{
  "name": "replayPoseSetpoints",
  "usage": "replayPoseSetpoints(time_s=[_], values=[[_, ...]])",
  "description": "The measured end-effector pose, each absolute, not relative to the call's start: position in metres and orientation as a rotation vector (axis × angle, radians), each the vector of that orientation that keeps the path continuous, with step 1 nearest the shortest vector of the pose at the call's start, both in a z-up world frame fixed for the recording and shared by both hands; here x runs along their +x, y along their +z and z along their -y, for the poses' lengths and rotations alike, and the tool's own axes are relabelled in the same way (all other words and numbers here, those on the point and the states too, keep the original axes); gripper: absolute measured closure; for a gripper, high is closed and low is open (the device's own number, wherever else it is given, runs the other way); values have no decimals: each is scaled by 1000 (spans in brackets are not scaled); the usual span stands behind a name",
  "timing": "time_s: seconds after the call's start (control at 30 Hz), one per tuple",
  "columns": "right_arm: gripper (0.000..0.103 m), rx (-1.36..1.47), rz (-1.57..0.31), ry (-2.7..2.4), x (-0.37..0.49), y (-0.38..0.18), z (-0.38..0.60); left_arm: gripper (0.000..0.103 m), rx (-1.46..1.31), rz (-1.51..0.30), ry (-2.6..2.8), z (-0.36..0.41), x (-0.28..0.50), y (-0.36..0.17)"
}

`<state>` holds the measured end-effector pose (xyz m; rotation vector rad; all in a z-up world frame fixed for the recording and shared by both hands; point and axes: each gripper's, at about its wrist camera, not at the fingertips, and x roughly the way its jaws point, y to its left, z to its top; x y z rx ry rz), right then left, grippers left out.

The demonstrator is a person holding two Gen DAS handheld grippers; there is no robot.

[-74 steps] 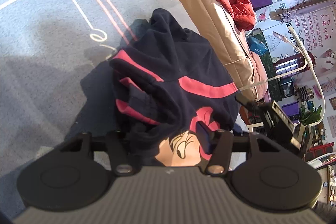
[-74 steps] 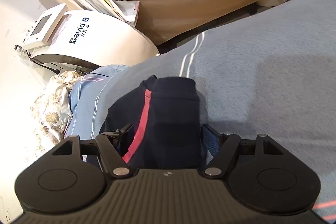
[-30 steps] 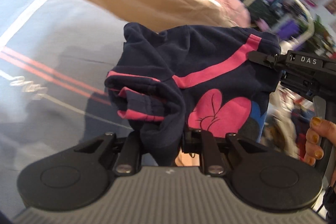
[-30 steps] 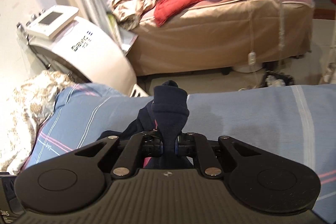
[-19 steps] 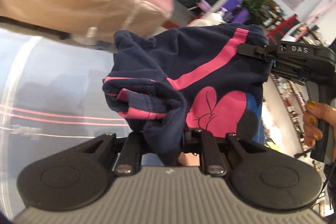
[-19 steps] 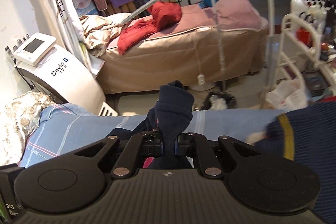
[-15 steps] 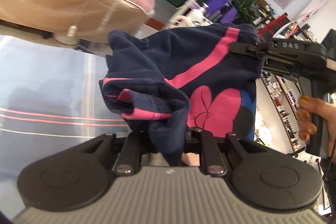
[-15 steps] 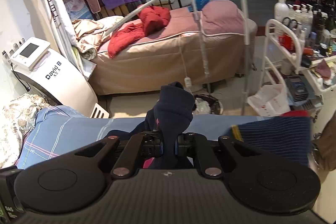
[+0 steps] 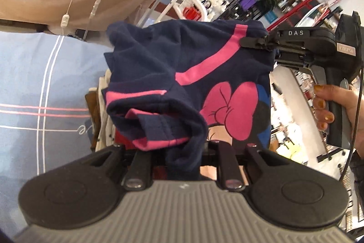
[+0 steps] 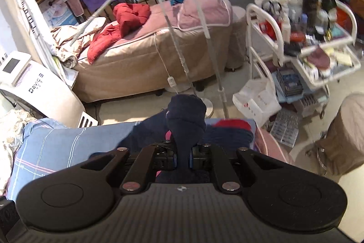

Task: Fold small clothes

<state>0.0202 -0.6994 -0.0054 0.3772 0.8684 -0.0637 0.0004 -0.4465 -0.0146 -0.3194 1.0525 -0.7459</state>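
A small navy garment (image 9: 182,56) with pink stripes and a pink bow print hangs in the air, stretched between both grippers. My left gripper (image 9: 182,152) is shut on its bunched lower edge, and the fingertips are hidden by cloth. In the left wrist view my right gripper (image 9: 257,43) pinches the garment's upper right corner, with a person's hand (image 9: 325,106) on its handle. From the right wrist view that gripper (image 10: 183,154) is shut on a navy fold (image 10: 185,113) that stands up between its fingers.
A stack of folded clothes (image 9: 100,111) lies just under the garment at the end of the blue checked sheet (image 9: 34,83); its red and navy top (image 10: 229,129) shows. Beyond are a beige bed (image 10: 141,65), a white lamp stand (image 10: 218,92), a bottle trolley (image 10: 295,38) and a white machine (image 10: 34,88).
Both grippers closed on the garment, lifted it off the sheet and carried it sideways to the sheet's end. The folded stack has come into view beneath it.
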Motion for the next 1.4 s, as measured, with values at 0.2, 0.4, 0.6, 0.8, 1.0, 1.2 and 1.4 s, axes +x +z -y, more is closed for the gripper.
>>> replayPoseSetpoints(time_s=[0.2, 0.4, 0.6, 0.8, 1.0, 1.2, 1.4], values=[[87, 439, -855, -91, 15, -27, 715, 80, -295, -1063, -721, 438, 16, -31], [85, 392, -838, -112, 19, -40, 716, 61, -264, -1054, -723, 430, 17, -38], [54, 325, -772, -157, 12, -34, 714, 33, -140, -951, -731, 408, 2, -16], [24, 171, -649, -133, -27, 12, 702, 19, 82, -684, -800, 390, -17, 36], [41, 70, -693, 112, -58, 15, 667, 31, 279, -634, -972, 420, -14, 40], [43, -29, -772, 90, -57, -20, 665, 42, 398, -707, -987, 445, -11, 4], [44, -110, -810, 74, -54, -38, 658, 41, 413, -731, -972, 455, -4, -12]])
